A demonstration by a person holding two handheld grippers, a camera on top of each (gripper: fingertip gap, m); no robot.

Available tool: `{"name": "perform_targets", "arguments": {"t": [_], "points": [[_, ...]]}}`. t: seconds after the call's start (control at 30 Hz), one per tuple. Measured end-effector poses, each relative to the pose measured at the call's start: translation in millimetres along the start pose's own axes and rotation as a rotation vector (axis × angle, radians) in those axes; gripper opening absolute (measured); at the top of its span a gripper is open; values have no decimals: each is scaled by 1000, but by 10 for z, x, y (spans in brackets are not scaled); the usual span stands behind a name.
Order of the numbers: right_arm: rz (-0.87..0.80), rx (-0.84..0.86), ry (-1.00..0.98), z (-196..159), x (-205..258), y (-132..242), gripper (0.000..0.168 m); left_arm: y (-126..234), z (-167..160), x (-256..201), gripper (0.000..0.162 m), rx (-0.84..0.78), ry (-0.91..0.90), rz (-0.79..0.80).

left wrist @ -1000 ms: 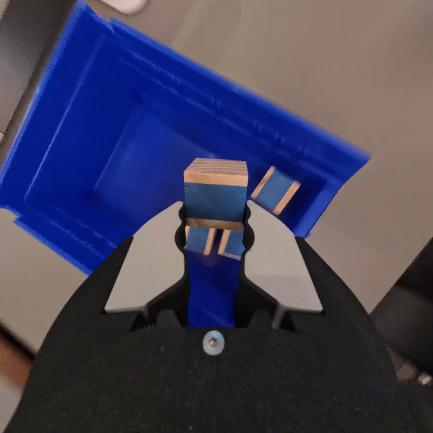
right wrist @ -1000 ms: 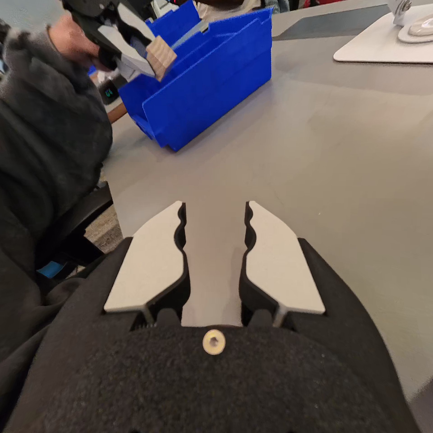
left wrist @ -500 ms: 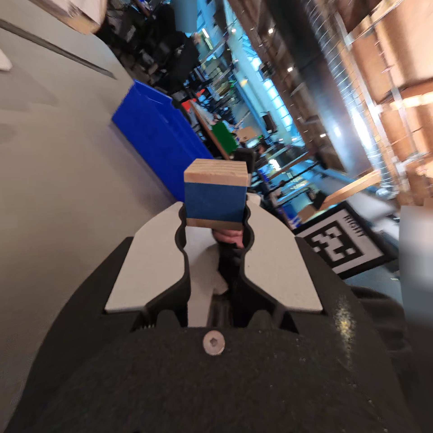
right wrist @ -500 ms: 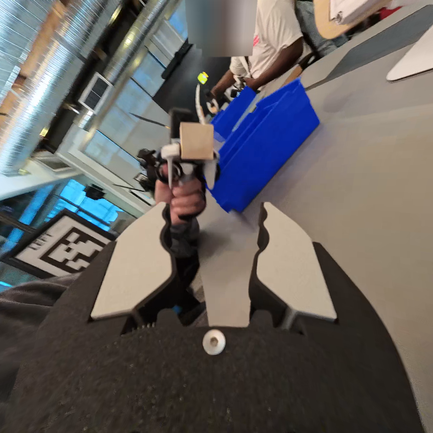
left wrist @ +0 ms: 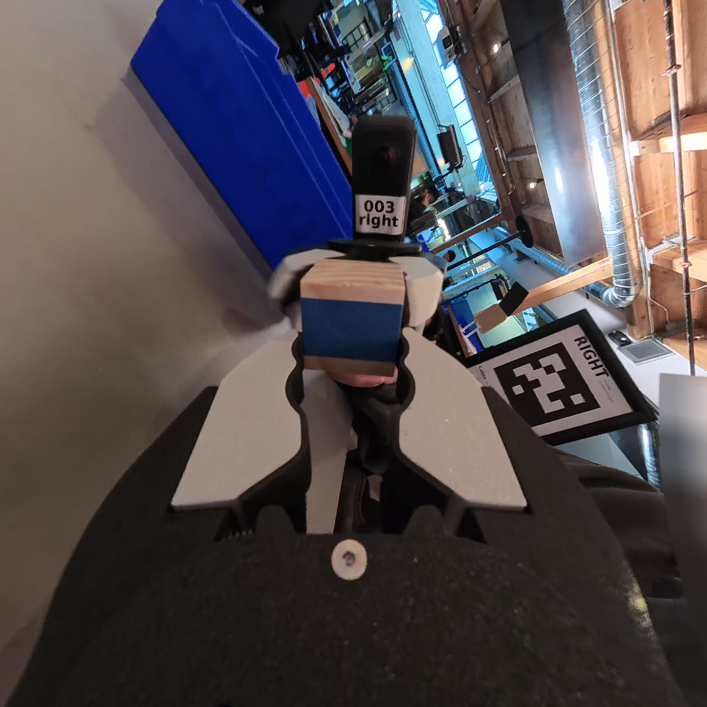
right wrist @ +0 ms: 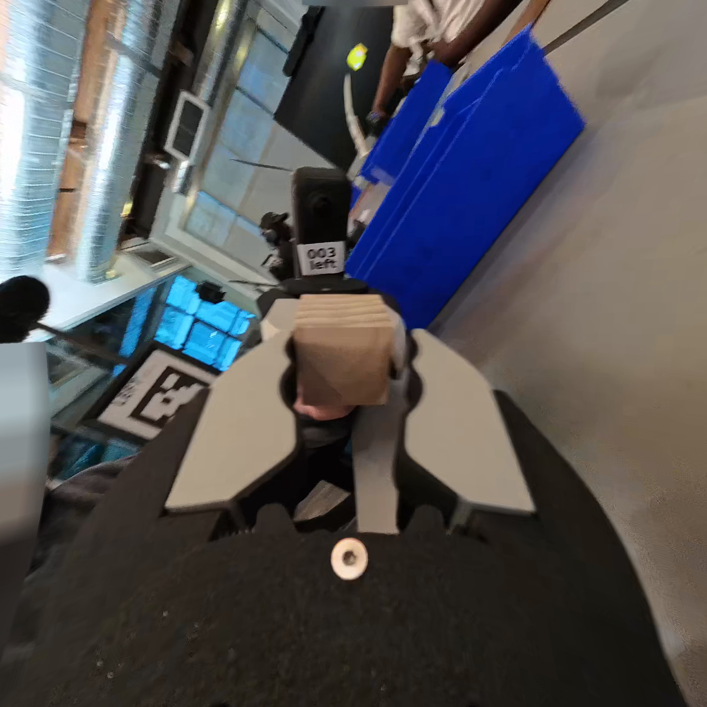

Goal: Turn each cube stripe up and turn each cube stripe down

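Observation:
A wooden cube [left wrist: 352,329] with a blue stripe on the face toward me is held in the air by my left gripper [left wrist: 352,344], which is shut on its two sides. My right gripper [right wrist: 348,344] faces the left one head-on. Its jaws are open and stand on either side of the same cube [right wrist: 342,371], which shows a plain wood face here. In the left wrist view the right gripper's fingers [left wrist: 421,294] reach around the cube's far end, wider than the cube. I cannot see them touching it.
A blue bin [left wrist: 237,126] stands on the grey table [left wrist: 76,267] behind the grippers; it also shows in the right wrist view [right wrist: 459,214]. A framed black-and-white marker board [left wrist: 551,378] is near my body. A person [right wrist: 421,34] stands beyond the bin.
The left gripper lifted the cube away from the bin and turned toward the right one. The right gripper rose from the table, came up to the cube, and its jaws narrowed around it.

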State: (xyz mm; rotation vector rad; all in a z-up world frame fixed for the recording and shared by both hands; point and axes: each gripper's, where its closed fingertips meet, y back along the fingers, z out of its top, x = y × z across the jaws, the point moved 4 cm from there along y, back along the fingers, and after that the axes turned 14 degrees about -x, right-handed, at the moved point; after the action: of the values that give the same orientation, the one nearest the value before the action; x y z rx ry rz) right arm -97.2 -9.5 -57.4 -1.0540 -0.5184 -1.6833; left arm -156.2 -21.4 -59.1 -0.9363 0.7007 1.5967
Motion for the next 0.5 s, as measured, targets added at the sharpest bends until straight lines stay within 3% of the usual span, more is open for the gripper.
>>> {"name": "perform_targets", "arguments": {"t": [0.03, 0.2, 0.4, 0.5], "points": [[25, 15, -37, -8, 13, 3, 45, -9, -22, 13, 44, 3, -6, 9], [16, 14, -3, -46, 25, 12, 45, 27, -71, 1, 46, 43, -113, 33], [6, 4, 13, -6, 62, 119, 45, 328, -22, -98, 71, -54, -280, 129], [7, -11, 18, 45, 101, 191, 45, 564, -161, -63, 81, -99, -492, 307]]}}
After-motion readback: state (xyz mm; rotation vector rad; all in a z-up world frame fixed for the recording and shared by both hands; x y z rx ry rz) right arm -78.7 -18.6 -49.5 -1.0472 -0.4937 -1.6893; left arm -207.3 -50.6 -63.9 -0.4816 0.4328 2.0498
